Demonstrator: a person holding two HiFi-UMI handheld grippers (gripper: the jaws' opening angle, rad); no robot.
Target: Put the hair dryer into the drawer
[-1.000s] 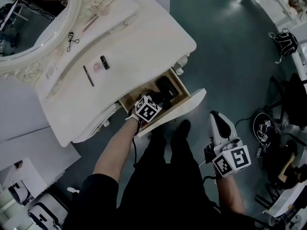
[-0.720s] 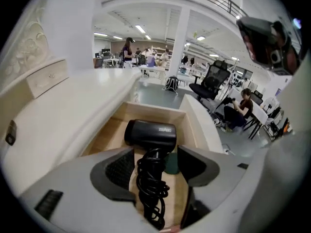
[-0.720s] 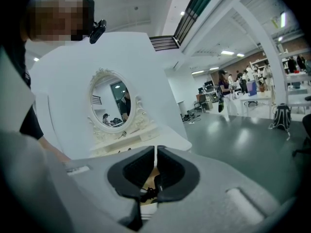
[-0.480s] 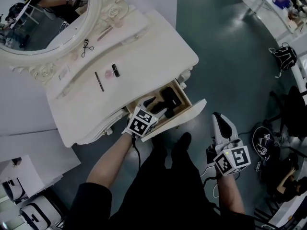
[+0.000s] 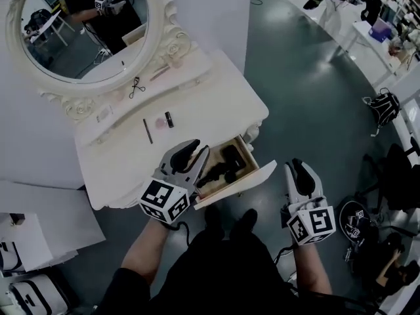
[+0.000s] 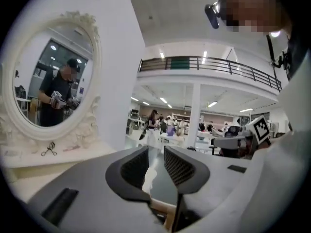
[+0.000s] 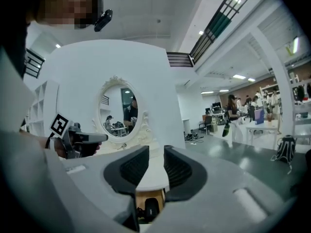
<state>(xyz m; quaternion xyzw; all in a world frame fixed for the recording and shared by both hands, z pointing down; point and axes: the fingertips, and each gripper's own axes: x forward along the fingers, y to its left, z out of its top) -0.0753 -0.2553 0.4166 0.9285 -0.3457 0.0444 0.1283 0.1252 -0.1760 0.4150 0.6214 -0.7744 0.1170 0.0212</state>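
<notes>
The black hair dryer lies in the open wooden drawer of the white dressing table; it also shows low in the right gripper view. My left gripper hangs above the drawer's left end, clear of the dryer. Its jaws are closing to a narrow slit with nothing between them. My right gripper hovers to the right of the drawer front, shut and empty, pointing level at the table.
An oval mirror stands at the back of the table top. A pen, a lipstick and a hair clip lie on the top. The person's shoes are below the drawer. Bags sit on the floor at right.
My left gripper has lifted out of the drawer, leaving the hair dryer inside, and now points level. My right gripper has risen a little. The view has swung up toward the mirror.
</notes>
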